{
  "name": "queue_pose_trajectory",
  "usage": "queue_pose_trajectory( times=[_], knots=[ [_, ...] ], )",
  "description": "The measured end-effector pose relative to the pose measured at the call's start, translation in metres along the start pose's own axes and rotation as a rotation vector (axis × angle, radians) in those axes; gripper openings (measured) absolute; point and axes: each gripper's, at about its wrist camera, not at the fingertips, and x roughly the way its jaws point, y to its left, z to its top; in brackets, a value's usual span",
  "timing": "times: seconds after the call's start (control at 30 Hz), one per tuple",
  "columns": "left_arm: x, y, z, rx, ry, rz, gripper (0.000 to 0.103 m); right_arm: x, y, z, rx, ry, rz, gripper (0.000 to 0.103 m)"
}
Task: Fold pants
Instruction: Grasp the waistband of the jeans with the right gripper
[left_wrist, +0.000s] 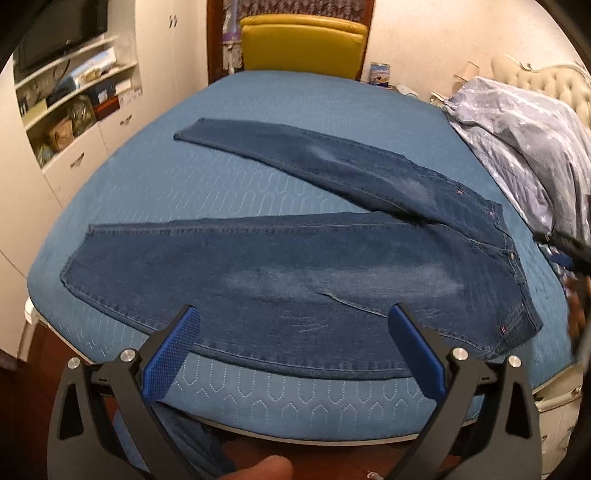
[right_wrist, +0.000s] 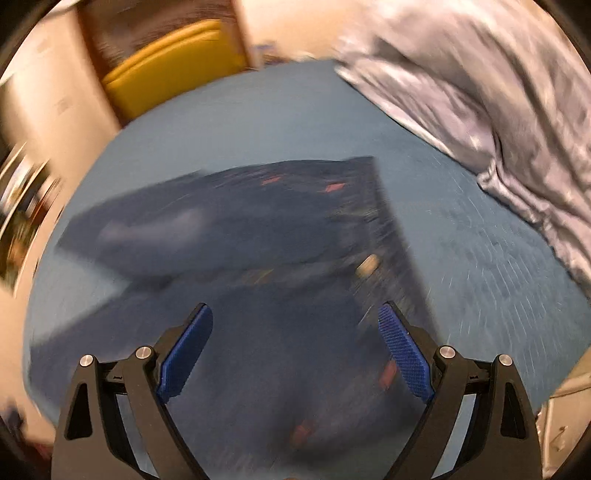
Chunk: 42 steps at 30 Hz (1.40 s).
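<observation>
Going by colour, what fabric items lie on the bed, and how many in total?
Dark blue denim: 1, the jeans, spread flat with legs apart.
Grey-blue with a pale pattern: 1, the bedding, bunched near the headboard.
Total: 2, on the blue bedspread.

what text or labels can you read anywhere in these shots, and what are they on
Nothing can be read for certain.
TV: a small logo on the lower bezel, too small to read.
Can past the bed: printed label, too blurred to read.
Boxes on the shelves: print too small.
Jeans: no legible tag; the right wrist view is motion-blurred.
</observation>
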Motion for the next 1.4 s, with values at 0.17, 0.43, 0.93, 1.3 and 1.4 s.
queue_pose_trajectory(
  times=[0.17, 0.43, 0.93, 1.3, 1.4],
  knots=[
    [0.024, 0.026, 0.005, -0.062, 0.063, 0.06, 0.102, 0.1, -0.068, 0.096, 0.049, 0.079, -0.088, 0.088],
    [0.05, 0.054, 0.008, -0.109, 0.129, 0.157, 0.102, 0.195, -0.099, 0.158, 0.055, 0.134, -0.04, 0.079],
    [0.028, 0.074, 0.041, -0.226, 0.008, 0.063, 0.102, 0.015, -0.049, 0.117, -0.296, -0.192, 0.249, 0.011],
    [0.045, 0.119, 0.05, -0.385, -0.014, -0.305, 0.077, -0.062, -0.106, -0.106, -0.334, -0.062, 0.522, 0.011],
    [0.094, 0.142, 0.057, -0.487, 0.055, -0.424, 0.054, -0.049, -0.116, -0.131, -0.27, -0.007, 0.499, 0.011]
  ],
)
